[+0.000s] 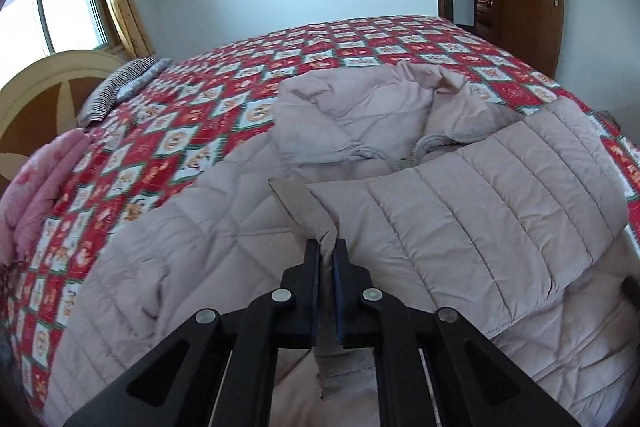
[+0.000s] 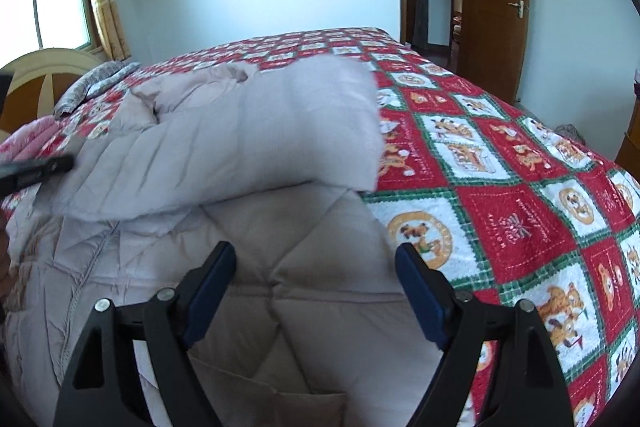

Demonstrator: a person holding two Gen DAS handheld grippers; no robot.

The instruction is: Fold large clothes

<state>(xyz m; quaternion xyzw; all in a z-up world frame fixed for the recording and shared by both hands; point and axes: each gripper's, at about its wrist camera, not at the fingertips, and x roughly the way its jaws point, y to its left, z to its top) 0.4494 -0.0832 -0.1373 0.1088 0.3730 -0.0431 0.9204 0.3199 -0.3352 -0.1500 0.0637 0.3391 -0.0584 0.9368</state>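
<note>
A wide bed (image 2: 520, 211) under a quilted cover of red, white and green cartoon squares is carrying the pale pinkish-beige, diamond-stitched padded coat (image 1: 224, 251), which is lying spread across its near half. The coat's shell is looking smooth, slippery and puffy, so folds will probably spring back unless they are pressed flat. One channel-stitched sleeve (image 1: 492, 203) is lying folded across the chest, its far end appearing blurred in the right wrist view, and the collar (image 1: 400, 107) is bunching loosely beyond it.

The left hand-held gripper (image 1: 327, 247) is clenching a thin, flat ridge of coat fabric at the sleeve's cuff end, the jaws nearly meeting on it. The right hand-held gripper (image 2: 316, 259) is hovering released over the coat's body near its right edge, the jaws standing wide apart and holding nothing.

To do this fold well, the sleeve should probably be laid straight and parallel to the hem, with the free gripper pinning the body so the slick fabric is not sliding.
</note>
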